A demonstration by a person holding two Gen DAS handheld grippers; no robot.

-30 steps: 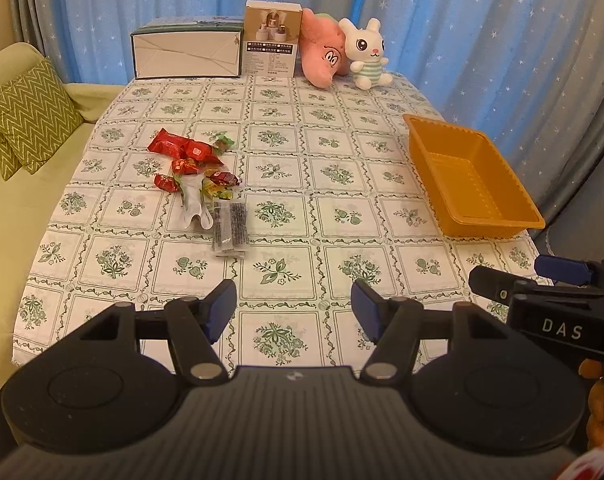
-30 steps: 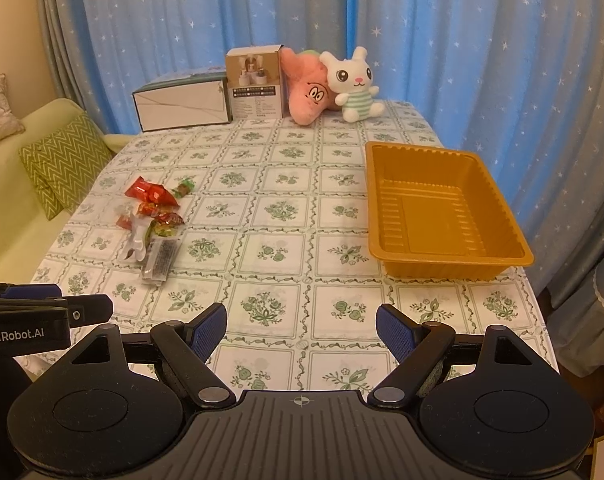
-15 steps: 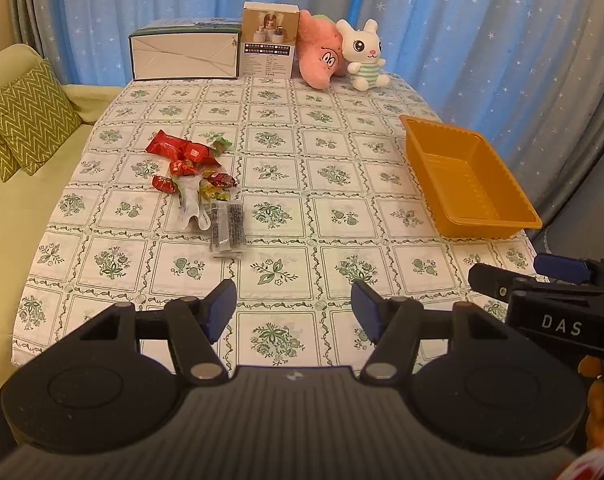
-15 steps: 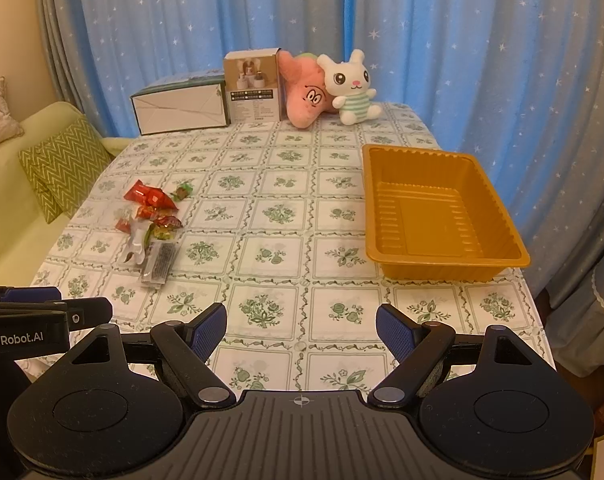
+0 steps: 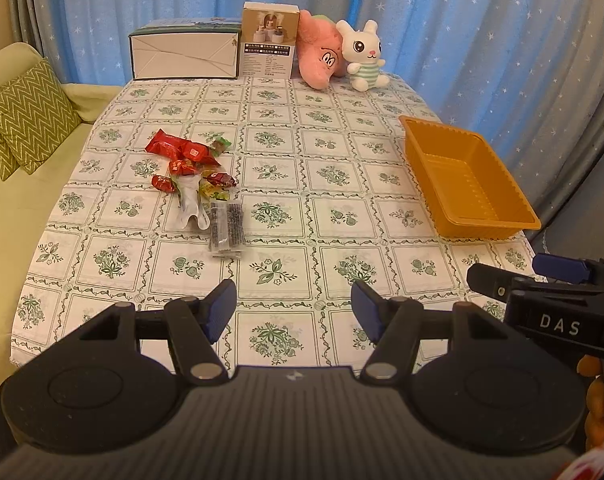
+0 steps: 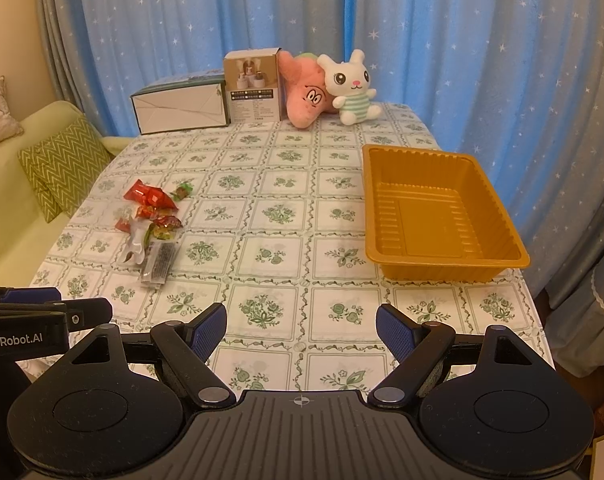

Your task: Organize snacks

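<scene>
**Snacks waiting, tray empty**

Star-dotted blue curtains (image 6: 442,60) hung behind a table under a green-patterned tablecloth (image 5: 285,160). Both tools hovered over its near edge, nothing between their blue pads: the left gripper (image 5: 293,306) stood wide apart, and so did the right gripper (image 6: 300,330).

The pile of wrapped snacks (image 5: 193,176) lay ahead and to the left of the left gripper, well apart from it. The orange tray (image 6: 438,216) sat empty ahead and to the right of the right gripper.

To my eye, the left tool should go first for the clear packet of dark sticks (image 5: 225,228), nearest it and lying flat, pinching across its narrow width so the film would not slip.
</scene>
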